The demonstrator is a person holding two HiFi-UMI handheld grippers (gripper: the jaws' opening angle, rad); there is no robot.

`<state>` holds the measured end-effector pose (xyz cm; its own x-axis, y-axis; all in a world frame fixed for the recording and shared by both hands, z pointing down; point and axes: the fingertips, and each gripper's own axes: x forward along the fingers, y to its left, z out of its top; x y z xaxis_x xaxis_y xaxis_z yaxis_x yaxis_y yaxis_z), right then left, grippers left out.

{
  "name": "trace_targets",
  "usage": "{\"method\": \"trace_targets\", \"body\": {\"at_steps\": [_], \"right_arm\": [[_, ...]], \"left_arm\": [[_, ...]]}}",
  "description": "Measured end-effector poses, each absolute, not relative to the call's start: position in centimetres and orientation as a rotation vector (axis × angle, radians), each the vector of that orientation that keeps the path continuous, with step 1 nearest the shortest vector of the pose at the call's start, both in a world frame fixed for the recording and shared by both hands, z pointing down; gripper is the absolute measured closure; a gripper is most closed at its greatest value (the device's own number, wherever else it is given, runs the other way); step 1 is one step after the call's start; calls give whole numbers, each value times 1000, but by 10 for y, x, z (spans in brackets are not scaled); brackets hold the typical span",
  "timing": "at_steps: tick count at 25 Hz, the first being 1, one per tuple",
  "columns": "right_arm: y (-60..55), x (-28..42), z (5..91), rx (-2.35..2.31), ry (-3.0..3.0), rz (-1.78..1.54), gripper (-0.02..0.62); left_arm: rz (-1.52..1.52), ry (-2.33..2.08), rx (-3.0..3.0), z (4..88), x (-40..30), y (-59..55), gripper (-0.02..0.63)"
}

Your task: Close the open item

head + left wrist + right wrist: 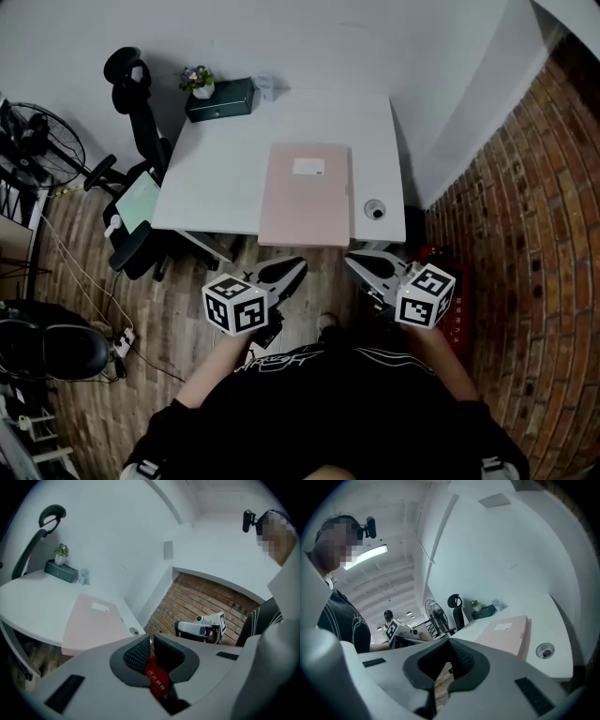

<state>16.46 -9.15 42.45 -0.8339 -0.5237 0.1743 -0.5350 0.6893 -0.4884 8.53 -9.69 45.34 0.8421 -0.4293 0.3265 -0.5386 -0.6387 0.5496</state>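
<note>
A flat pink file box (pixel 305 195) with a white label lies on the white desk (pixel 220 178), reaching the desk's front edge. It also shows in the left gripper view (pixel 91 620) and the right gripper view (pixel 506 632); its cover lies flat. My left gripper (pixel 292 269) hangs below the desk's front edge, over the wooden floor, with its jaws together and nothing held. My right gripper (pixel 358 266) hangs beside it to the right, also shut and empty. Both point toward the desk without touching it or the box.
A dark green box (pixel 220 98) and a small potted plant (pixel 197 80) stand at the desk's back left. A cable hole (pixel 375 208) sits right of the file box. A black office chair (pixel 141 141) and a fan (pixel 42 141) stand left; a brick wall (pixel 534 244) runs along the right.
</note>
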Motion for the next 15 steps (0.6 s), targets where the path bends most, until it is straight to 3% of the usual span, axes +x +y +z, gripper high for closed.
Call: {"method": "trace_targets", "body": {"at_steps": [15], "right_arm": [[-7, 120, 402, 995, -2924, 572, 594]], "left_arm": [[144, -713, 2633, 396, 40, -11, 561]]}}
